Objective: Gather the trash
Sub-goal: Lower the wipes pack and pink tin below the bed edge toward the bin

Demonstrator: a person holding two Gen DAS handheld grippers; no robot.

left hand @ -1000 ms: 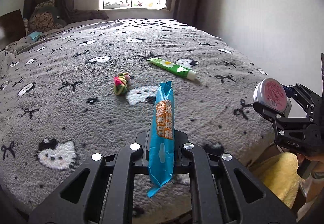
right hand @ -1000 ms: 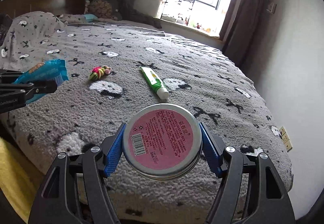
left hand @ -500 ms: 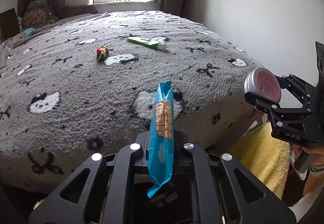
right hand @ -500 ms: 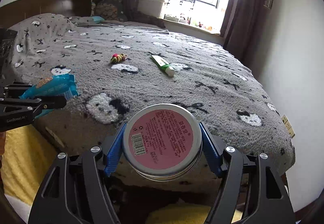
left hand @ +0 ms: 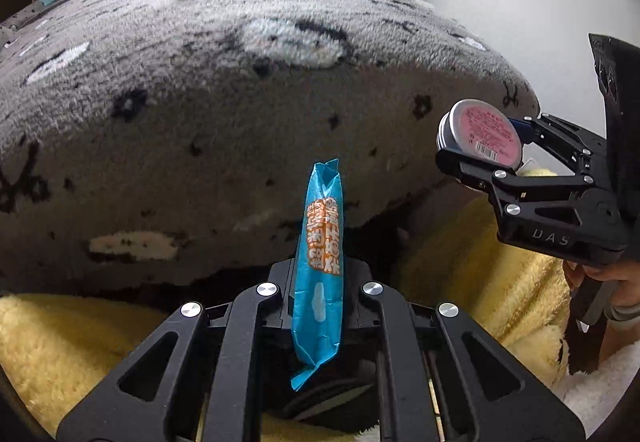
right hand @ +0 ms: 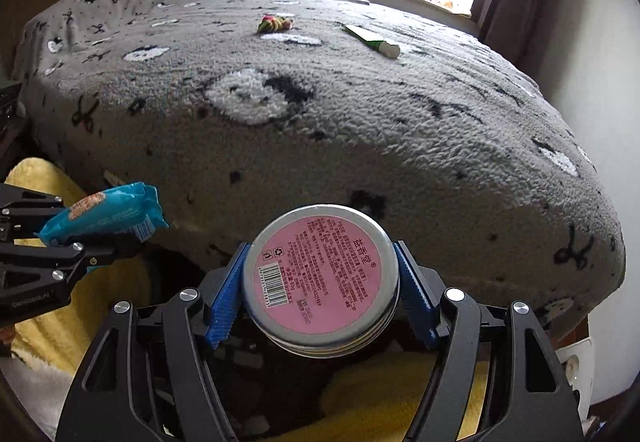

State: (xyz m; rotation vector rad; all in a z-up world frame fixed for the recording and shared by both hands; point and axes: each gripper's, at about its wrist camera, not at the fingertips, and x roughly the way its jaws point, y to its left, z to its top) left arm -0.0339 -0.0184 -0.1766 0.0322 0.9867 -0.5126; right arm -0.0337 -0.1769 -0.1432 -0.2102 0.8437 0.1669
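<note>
The left gripper [left hand: 318,282] pinches a blue snack wrapper [left hand: 320,262] with orange print; the right gripper [right hand: 320,282] clamps a pink-labelled round tin [right hand: 322,278].

Bed edge [right hand: 360,178] blocks ahead (yellow fleece [right hand: 400,386] below tongs).

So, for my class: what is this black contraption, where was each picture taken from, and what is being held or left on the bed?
No robot here: a person carries a hand-held gripper in each hand, each with a camera looking along its fingers. The left camera shows the left gripper shut on a blue snack wrapper. The right camera shows the right gripper clamping a round tin with a pink label. Each gripper appears at the edge of the other's picture. On the grey patterned blanket lie a green tube and a colourful hair tie.
</note>
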